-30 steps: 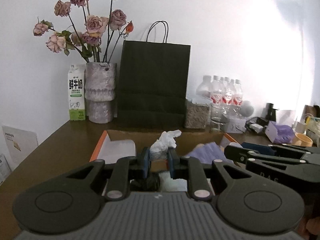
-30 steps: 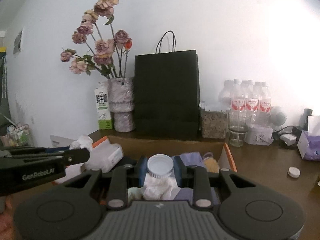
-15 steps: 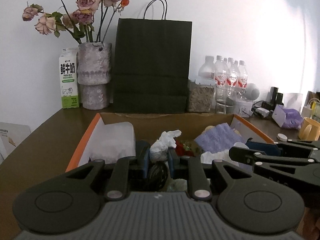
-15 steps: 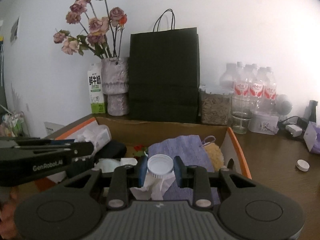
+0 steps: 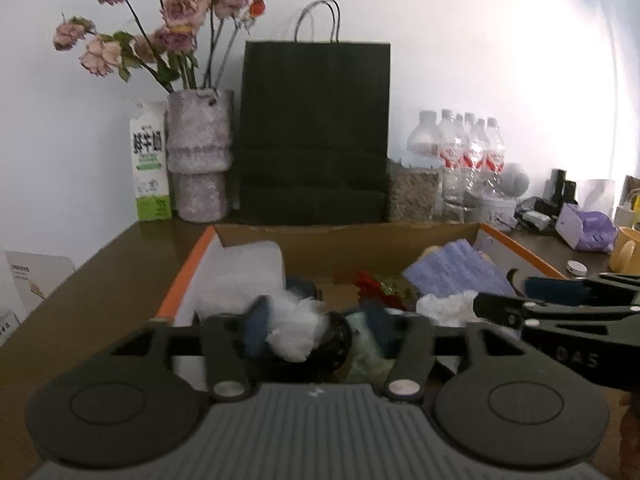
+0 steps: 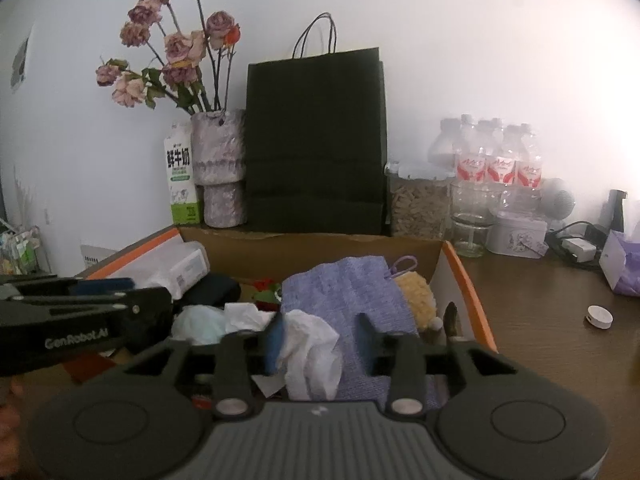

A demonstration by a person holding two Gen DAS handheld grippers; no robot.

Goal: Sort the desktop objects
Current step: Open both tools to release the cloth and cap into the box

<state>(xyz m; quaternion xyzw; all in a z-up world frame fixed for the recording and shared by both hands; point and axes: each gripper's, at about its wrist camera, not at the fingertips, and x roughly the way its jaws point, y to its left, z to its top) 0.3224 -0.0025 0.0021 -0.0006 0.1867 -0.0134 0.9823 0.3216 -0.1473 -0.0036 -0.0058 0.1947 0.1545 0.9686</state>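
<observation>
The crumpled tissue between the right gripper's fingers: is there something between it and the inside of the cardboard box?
Nothing visible. The jaws of the right gripper are opening, and the tissue hangs directly above the purple cloth inside the cardboard box.

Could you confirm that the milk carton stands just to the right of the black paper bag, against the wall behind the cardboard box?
Not quite: the milk carton stands left of the black paper bag, beyond the flower vase, as the right wrist view shows. It is against the wall, behind the cardboard box.
</observation>
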